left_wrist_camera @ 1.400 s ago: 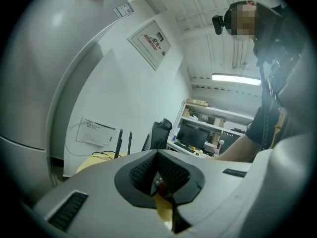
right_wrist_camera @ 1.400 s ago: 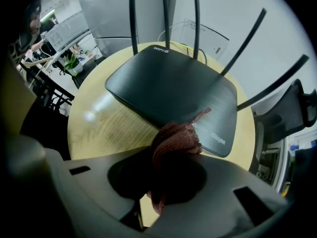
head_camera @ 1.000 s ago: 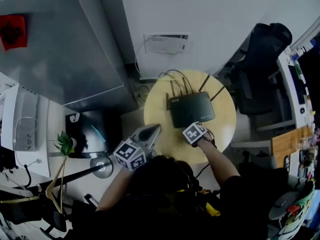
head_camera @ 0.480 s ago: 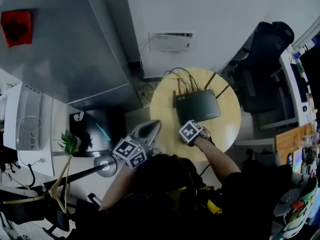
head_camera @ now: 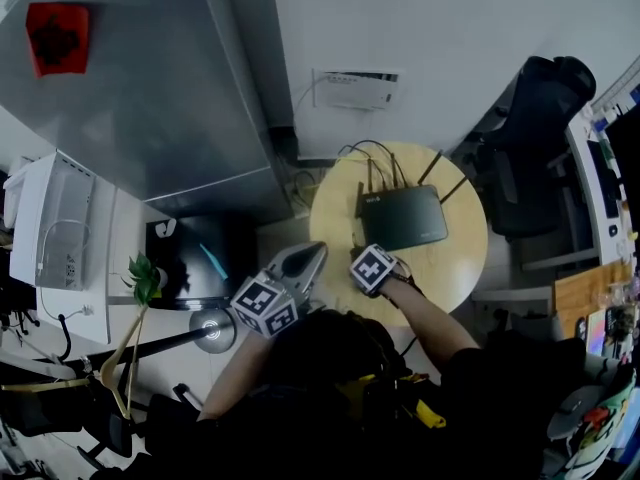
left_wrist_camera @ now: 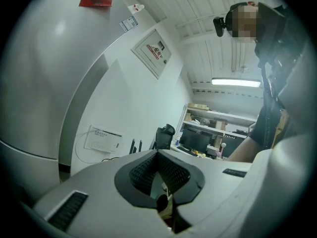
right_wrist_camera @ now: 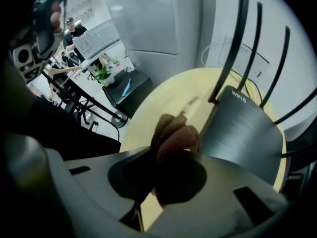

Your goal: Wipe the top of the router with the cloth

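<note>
One wiper: right hand-held gripper (right_wrist_camera: 174, 150) pinches bunched brown cloth (right_wrist_camera: 173, 132) beside router (right_wrist_camera: 242, 133) edge, ready to sweep its top.
Spare: left hand-held gripper (left_wrist_camera: 158, 155), pressed together, empty, kept beside the tabletop (head_camera: 440, 268).

Left gripper (left_wrist_camera: 159, 168) closed; right gripper (right_wrist_camera: 172, 150) on cloth (right_wrist_camera: 174, 132)

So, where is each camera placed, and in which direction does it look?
Head view: on the person's head, facing steeply down at the round table and router; both arms show.
Left gripper view: on the left tongs, facing along them across the room at a wall; the person's torso shows at right.
Right gripper view: on the right tongs, facing the cloth they hold, next to the router.
Shared: head and right gripper views both show router and table.
</note>
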`<state>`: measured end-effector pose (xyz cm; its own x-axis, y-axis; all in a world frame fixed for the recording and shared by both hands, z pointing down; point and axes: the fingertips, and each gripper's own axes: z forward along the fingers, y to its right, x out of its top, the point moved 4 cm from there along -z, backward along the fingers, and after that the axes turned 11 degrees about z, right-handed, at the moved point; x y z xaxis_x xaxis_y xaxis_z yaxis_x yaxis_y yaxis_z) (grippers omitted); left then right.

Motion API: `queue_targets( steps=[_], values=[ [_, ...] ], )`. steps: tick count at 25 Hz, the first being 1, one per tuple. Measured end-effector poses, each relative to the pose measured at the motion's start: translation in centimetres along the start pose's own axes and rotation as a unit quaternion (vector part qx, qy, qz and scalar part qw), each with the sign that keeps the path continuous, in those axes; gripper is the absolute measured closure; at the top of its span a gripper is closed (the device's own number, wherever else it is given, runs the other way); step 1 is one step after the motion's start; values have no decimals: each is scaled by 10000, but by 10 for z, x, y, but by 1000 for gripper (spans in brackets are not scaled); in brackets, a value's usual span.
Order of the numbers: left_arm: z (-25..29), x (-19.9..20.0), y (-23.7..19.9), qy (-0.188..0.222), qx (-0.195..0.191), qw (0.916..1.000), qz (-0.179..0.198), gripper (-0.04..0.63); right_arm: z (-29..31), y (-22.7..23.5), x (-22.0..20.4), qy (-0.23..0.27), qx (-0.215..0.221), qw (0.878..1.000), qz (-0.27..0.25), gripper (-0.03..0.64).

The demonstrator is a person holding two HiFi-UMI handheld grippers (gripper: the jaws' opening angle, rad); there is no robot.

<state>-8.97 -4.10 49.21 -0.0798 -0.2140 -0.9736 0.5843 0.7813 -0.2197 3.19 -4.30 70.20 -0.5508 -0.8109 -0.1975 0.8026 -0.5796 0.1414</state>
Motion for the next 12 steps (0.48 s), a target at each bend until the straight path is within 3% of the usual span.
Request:
queue_targets(
  steps=[5, 8, 12],
  values=[
    [-9, -1, -6, 48, 170, 9998, 65, 598, -37, -25, 26, 1522, 172, 9881, -151, 551],
    [-6, -4, -12, 140, 156, 9997, 118, 598, -54, -20, 12, 1977, 177, 9796, 318, 551],
    [8, -20, -4, 97, -185, 9997, 151, 598, -83, -20, -34, 2427, 284, 9616, 1249, 551]
  ],
)
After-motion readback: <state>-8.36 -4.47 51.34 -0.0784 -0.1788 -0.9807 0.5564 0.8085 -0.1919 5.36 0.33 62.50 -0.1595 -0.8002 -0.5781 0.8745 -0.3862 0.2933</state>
